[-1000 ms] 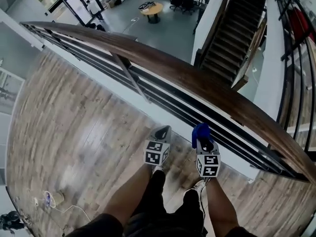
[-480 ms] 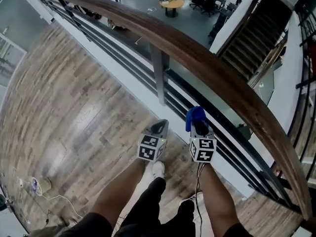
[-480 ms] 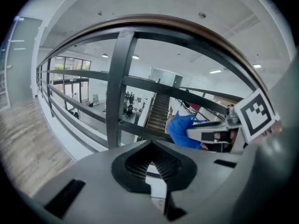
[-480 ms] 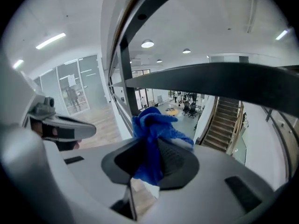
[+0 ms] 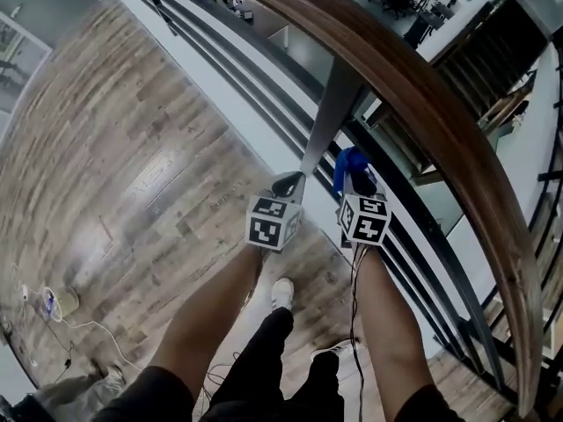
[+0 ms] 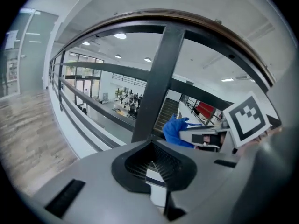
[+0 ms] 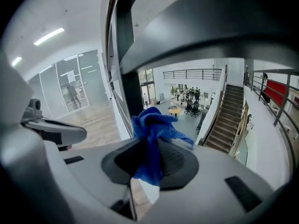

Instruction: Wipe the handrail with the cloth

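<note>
The brown wooden handrail curves from the top centre to the lower right of the head view, above dark metal bars. My right gripper sits below the rail, shut on a bunched blue cloth, which sticks up out of the jaws. The cloth hangs short of the rail and does not touch it. My left gripper is beside it on the left, shut with nothing in it. The cloth also shows in the left gripper view, behind a dark post.
A dark metal post rises to the rail just ahead of both grippers. Wood floor spreads to the left. A cable and small device lie on the floor at lower left. Stairs and a lower hall lie beyond the railing.
The view has closed in on the railing; rail and post now loom nearer and larger. Both grippers have risen slightly toward the post, with the cloth still held.
</note>
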Action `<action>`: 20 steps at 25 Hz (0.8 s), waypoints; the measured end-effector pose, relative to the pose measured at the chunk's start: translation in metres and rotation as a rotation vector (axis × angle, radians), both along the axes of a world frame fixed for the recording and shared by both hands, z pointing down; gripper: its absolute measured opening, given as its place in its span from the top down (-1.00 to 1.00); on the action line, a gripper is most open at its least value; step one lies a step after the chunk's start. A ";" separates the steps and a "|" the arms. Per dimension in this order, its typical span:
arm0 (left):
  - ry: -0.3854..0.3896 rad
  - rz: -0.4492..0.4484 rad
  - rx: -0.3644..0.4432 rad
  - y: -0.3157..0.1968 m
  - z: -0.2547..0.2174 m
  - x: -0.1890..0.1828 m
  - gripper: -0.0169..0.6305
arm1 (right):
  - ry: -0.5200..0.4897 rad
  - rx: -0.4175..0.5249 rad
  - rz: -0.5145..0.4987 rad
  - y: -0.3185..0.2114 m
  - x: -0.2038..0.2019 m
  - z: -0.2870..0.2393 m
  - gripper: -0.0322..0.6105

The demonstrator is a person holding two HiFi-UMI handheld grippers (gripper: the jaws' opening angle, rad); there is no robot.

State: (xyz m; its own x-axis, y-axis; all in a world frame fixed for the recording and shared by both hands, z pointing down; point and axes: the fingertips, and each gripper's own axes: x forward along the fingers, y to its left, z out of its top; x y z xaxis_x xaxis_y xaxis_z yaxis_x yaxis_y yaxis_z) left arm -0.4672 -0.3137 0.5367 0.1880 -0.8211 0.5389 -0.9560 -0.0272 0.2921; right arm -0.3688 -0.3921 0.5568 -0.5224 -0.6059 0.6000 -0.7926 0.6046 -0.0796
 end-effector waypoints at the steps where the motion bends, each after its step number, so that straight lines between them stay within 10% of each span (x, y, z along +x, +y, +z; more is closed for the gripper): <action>1: 0.010 -0.013 -0.001 -0.001 0.001 -0.008 0.93 | 0.010 -0.004 0.006 -0.007 -0.008 0.004 0.61; 16: -0.022 0.052 -0.018 0.025 0.013 -0.009 0.93 | 0.167 -0.038 0.054 -0.032 -0.038 0.027 0.61; 20: -0.129 0.129 0.016 0.028 0.007 0.014 0.93 | 0.167 -0.044 0.082 -0.025 -0.019 0.024 0.61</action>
